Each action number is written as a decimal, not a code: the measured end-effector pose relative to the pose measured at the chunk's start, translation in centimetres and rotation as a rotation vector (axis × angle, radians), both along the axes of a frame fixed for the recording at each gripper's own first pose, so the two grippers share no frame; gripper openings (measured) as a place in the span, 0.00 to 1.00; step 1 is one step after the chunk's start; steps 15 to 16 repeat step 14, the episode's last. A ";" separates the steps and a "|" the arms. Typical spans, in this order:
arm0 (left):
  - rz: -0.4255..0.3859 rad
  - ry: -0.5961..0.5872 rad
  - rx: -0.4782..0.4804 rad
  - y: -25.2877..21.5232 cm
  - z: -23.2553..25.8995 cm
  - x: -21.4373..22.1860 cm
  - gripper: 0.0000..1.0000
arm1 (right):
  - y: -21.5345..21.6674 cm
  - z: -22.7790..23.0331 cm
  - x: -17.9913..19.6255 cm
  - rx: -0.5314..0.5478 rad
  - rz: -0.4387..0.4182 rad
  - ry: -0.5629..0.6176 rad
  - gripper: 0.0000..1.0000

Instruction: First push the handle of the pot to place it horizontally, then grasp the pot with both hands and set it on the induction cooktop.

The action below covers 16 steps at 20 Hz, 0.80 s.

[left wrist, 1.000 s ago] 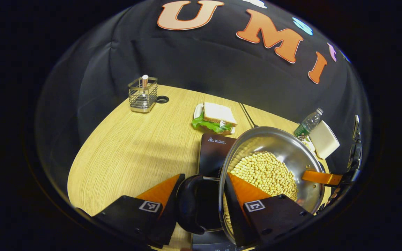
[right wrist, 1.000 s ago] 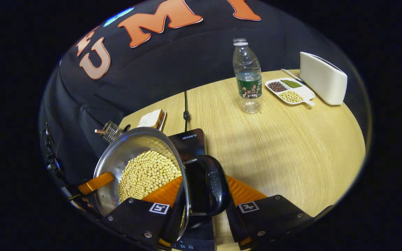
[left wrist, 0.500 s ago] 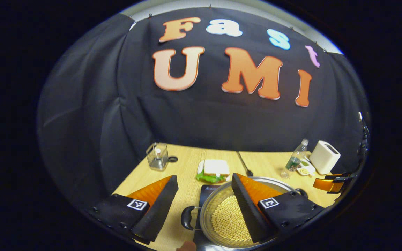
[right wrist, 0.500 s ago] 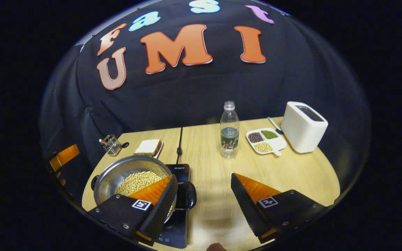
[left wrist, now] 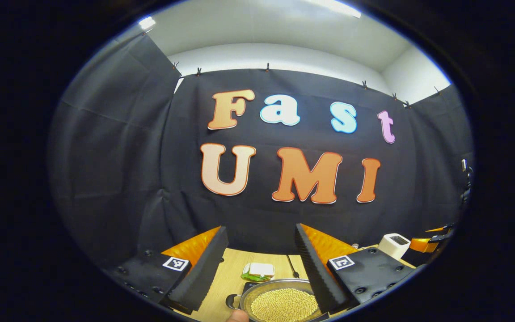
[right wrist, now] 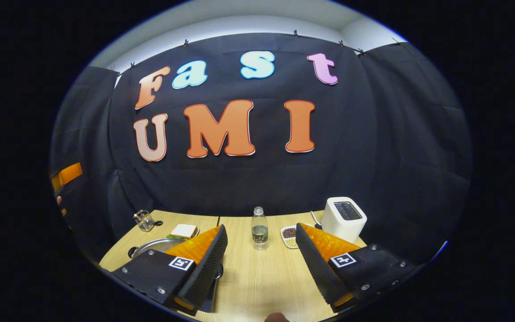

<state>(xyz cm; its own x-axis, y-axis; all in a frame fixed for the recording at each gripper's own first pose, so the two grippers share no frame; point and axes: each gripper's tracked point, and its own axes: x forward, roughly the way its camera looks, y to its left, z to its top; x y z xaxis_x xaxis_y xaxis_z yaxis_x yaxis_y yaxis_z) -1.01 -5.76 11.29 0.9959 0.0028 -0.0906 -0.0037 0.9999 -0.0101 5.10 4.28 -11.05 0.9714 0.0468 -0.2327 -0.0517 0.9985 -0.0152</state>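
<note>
We see both claws released, holding nothing: left claw [left wrist: 261,264], right claw [right wrist: 261,264]. Below them the pot [left wrist: 284,304], full of pale beans, sits on the worktop [right wrist: 262,281]; a divided dish [right wrist: 289,236] holds dark and pale beans.

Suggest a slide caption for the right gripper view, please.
Open right claw raised above the table, with pot, bottle and toaster beyond.
</note>
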 end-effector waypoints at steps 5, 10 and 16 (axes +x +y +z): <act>0.008 -0.095 -0.051 0.7 4.4 -1.4 0.98 | -3.6 4.3 -2.0 0.011 -0.021 -0.080 0.95; 0.028 -0.100 -0.056 0.3 4.6 -2.2 0.99 | -6.4 6.7 -3.3 -0.029 -0.051 -0.143 0.95; 0.031 -0.100 -0.050 -0.5 4.2 -2.2 0.98 | -7.1 6.8 -3.9 -0.031 -0.052 -0.155 0.95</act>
